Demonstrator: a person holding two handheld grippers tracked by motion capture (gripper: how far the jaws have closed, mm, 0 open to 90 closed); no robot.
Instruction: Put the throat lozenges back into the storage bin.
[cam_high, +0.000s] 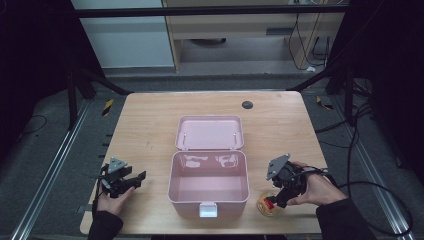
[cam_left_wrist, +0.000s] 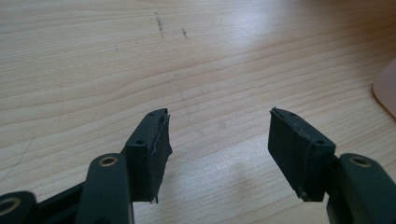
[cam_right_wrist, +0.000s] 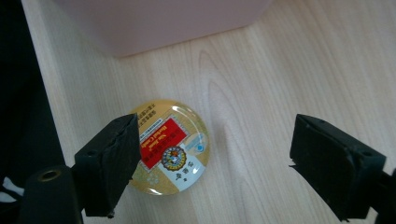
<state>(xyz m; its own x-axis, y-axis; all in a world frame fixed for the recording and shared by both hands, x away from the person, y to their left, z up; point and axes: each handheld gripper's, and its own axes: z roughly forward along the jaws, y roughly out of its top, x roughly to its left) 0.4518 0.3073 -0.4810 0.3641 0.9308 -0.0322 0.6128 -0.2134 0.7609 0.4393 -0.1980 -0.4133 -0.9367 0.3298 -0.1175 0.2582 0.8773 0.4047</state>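
Right claw (cam_right_wrist: 212, 163) open wide, jaws well apart, poised over small round tin (cam_right_wrist: 169, 147) with gold rim and red label. Tin flat on surface (cam_high: 150, 130), near front edge, just beside right front corner of pink box (cam_high: 208, 183). Box open, lid laid back, inside bare. Left claw (cam_left_wrist: 217, 154) also open, clamped on nothing, low over bare wood left of box.

Risks, as judged:
- Claw off-centre. Tin under left jaw rather than between the two; closing from this pose likely to press a pad onto the lid or skid the tin sideways instead of gripping it.
- Tin low and flat, glossy lid. Little rim to bite on; pads may ride up over the edge and slip off.
- Front edge of surface close by. A nudge that way could push the tin off.
- Box wall near. Sideways correction could knock a jaw against it and shift the box.

Views compared:
- Right gripper view gives the offset of tin to jaws, label detail, and gap between tin and box wall; high view has the tin half hidden under the right hand (cam_high: 312, 187), so alignment unreadable there.
- High view gives whole layout: open lid, bare interior, closeness of the front edge, distance between the two claws.
- Left gripper view adds the width of left jaw gap, faint scuff marks on wood, and a sliver of pink box at right edge.
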